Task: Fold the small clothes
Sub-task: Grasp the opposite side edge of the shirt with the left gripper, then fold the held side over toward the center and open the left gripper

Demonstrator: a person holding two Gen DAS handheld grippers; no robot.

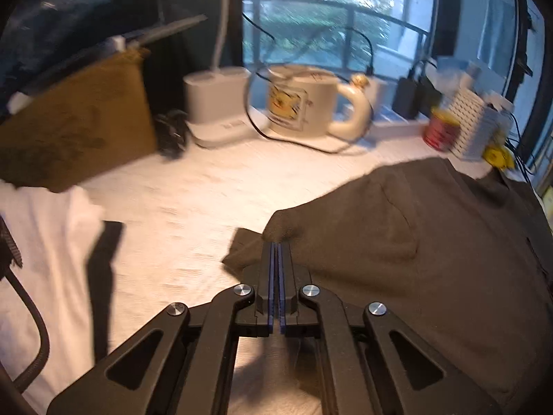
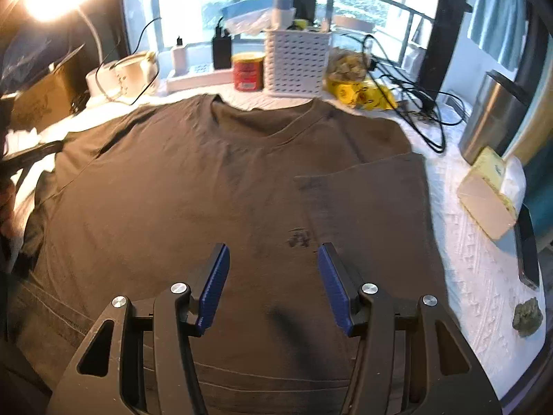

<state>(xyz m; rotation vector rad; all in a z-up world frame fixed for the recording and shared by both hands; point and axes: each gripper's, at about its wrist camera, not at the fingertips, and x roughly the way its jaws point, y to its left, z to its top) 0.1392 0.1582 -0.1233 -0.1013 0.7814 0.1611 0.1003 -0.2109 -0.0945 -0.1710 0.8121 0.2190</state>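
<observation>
A dark brown T-shirt is laid flat, front up, on a white textured cloth that covers the table. Its collar is turned toward the window; its hem lies nearest the camera in the right wrist view. The sleeve on the right of that view is seen folded inward over the chest, with a small dark print just beside its lower edge.

Left gripper — jaws are pressed together, and a bunched edge of the shirt's other sleeve is pinched at the tips. The fabric is drawn up into a small peak at the pinch. Some motion blur is noted across the left wrist view.

Right gripper — jaws are spread wide above the lower middle of the shirt. Nothing is held between the blue pads; contact with the fabric cannot be told.

Behind the shirt, along the window sill, the following are noted: a cream mug with a black cable looped around it, a red tin, a white perforated basket, a yellow packet, and a tangle of black cables. On the right of the right wrist view, a tissue box and a steel canister are seen well apart from the shirt. A brown cardboard box stands at the left of the left wrist view.
</observation>
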